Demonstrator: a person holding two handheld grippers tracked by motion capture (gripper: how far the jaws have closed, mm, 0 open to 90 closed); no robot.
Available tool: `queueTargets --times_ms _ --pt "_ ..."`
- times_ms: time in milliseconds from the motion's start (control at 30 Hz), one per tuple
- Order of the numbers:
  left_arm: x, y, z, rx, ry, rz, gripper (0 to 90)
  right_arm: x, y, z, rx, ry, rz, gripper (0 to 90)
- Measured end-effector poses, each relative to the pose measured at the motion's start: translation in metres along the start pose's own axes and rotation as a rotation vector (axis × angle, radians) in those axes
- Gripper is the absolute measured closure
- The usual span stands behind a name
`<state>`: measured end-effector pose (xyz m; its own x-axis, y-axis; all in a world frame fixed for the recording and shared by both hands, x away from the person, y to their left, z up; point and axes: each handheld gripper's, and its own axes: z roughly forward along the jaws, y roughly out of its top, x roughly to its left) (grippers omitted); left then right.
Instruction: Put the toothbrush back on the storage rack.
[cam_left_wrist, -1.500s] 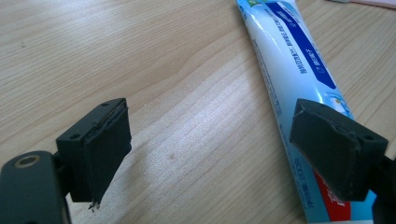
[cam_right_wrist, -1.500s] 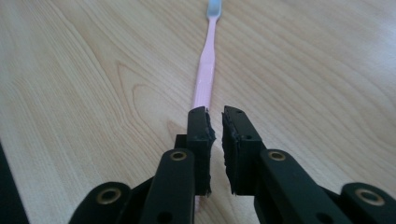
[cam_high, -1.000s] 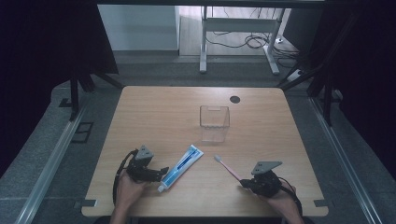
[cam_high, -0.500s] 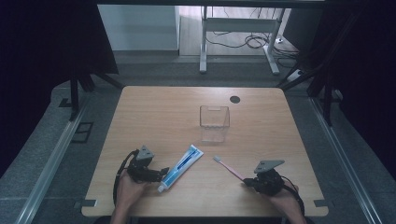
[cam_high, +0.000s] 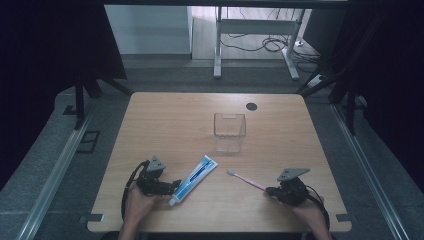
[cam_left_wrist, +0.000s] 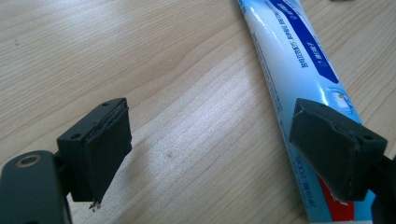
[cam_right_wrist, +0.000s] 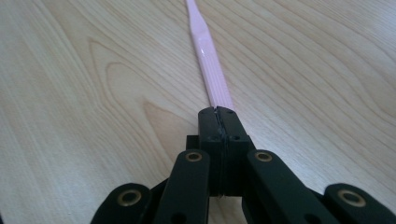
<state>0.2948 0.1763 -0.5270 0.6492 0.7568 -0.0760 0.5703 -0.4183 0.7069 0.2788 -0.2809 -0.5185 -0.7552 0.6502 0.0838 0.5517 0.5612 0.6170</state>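
Left tool (cam_high: 172, 186) sits jaws apart beside the toothpaste tube (cam_high: 194, 172); the right tool (cam_high: 272, 190) is clamped on the pink toothbrush (cam_high: 246, 178) handle. Both lie on a light wood-grain desk (cam_high: 175, 125) with a clear box (cam_high: 229, 131). Grey floor, cables (cam_high: 257, 44) and dark curtains (cam_high: 55, 45) surround it.

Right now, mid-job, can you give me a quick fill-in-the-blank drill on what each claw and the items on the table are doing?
1. The right claw is shut on the end of the pink ____.
2. The left claw is ____, with one jaw over the toothpaste tube.
3. The clear container stands ____ on the table, beyond both items.
4. The toothbrush lies to the ____ of the toothpaste tube in the high view.

Missing words: toothbrush; open; upright; right
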Motion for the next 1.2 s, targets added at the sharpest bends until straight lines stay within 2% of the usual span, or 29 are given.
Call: queueTargets --times_ms 100,367,533,733,933,1200 --pt "0.000 0.000 0.000 0.000 -0.001 0.002 13.2 -0.003 -0.001 -0.001 -0.001 -0.003 0.005 90.0" --pt "0.001 -0.001 -0.003 0.004 0.005 0.007 13.2 0.001 0.001 -0.005 -0.006 0.006 0.000 87.8" --pt "0.002 -0.002 -0.004 -0.002 0.007 -0.011 13.2 -0.001 0.003 -0.010 0.009 -0.004 -0.002 84.1" --pt "0.002 -0.002 -0.002 0.010 0.008 -0.014 13.2 -0.004 0.010 -0.011 0.066 -0.006 -0.035 79.9" --pt "0.003 -0.003 -0.004 0.003 0.027 -0.020 13.2 -0.005 0.022 -0.010 0.130 -0.004 -0.061 77.4" --pt "0.004 -0.003 -0.004 0.008 0.017 -0.020 13.4 -0.006 0.040 -0.004 0.216 -0.015 -0.089 75.3"
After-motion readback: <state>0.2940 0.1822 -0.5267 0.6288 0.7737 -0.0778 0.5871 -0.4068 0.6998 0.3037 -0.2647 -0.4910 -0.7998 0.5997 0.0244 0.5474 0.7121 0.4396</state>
